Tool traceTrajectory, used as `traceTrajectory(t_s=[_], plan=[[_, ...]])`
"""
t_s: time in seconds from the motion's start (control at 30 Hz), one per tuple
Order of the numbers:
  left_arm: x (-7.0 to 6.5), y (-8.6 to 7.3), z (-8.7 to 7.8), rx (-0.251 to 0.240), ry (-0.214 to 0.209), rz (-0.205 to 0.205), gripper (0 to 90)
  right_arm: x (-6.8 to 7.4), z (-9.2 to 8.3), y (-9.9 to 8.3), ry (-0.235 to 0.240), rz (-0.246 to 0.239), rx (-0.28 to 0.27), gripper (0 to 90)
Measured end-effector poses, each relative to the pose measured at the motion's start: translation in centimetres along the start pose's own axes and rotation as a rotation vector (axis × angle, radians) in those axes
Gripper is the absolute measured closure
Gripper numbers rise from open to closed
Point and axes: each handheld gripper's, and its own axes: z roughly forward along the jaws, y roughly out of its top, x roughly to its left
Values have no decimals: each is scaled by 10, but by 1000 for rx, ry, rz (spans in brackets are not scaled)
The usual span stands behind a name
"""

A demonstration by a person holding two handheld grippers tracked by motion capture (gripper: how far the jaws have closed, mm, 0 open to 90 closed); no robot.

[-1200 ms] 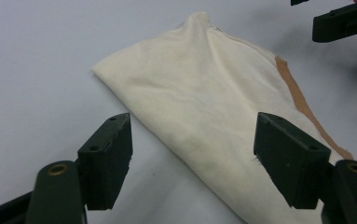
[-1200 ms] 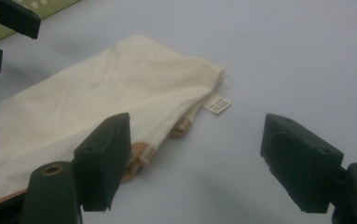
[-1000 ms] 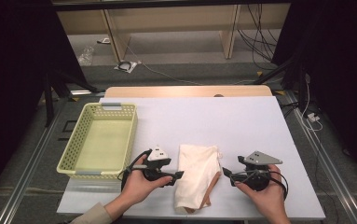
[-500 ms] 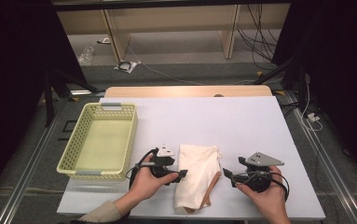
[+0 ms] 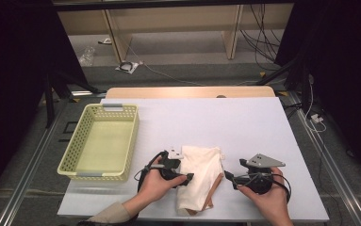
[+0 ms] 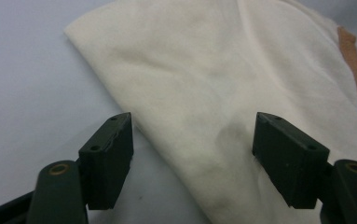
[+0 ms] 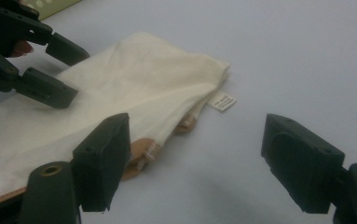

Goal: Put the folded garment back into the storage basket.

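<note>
1. Left gripper (image 5: 184,177) jaws open, straddling the left edge of the cream cloth (image 5: 199,181). One jaw over bare table, the other over fabric. Pads not pinching anything. Can't tell whether the tips touch the cloth.
2. Right gripper (image 5: 229,178) jaws open wide, nothing between them but table. Tips point at the cloth's right edge, just beside it, not touching.
3. Left hand (image 5: 155,184) and right hand (image 5: 267,197) come in from the bottom edge, one each side of the cloth.
4. Cloth: cream, soft, folded in layers, slightly wrinkled. In the left gripper view (image 6: 223,84) a tan-orange strip (image 6: 355,70) runs along one edge. In the right gripper view (image 7: 134,88) a small white label (image 7: 222,101) sticks out at one corner and tan trim peeks from under the fold.
5. Cloth lies flat on the table (image 5: 244,122), near the front edge, a little left of centre between the grippers.
6. Long axis runs roughly front to back, tilted a bit: far end wider, near end narrower and nearly at the table's front edge.
7. Yellow perforated basket (image 5: 83,141) sits on the table's left side, well apart from the cloth. It holds nothing; its long axis also runs front to back.
</note>
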Motion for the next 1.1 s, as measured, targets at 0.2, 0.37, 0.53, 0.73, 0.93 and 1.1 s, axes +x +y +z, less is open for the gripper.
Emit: traceTrajectory(t_s=[0.2,0.37,0.53,0.73,0.93,1.1], plan=[[-9,1,2,11,57,26,306,1,2,0,6,-1,-5,248],[-13,2,1,15,49,21,405,1,2,0,7,-7,5,248],[-14,3,1,17,43,24,477,2,2,0,8,-7,8,247],[-14,2,0,9,23,16,602,2,3,0,9,-9,10,249],[-14,-1,0,-18,0,5,726,2,3,0,10,-11,13,251],[-10,-2,0,-26,-31,-26,781,2,2,0,8,-13,15,251]])
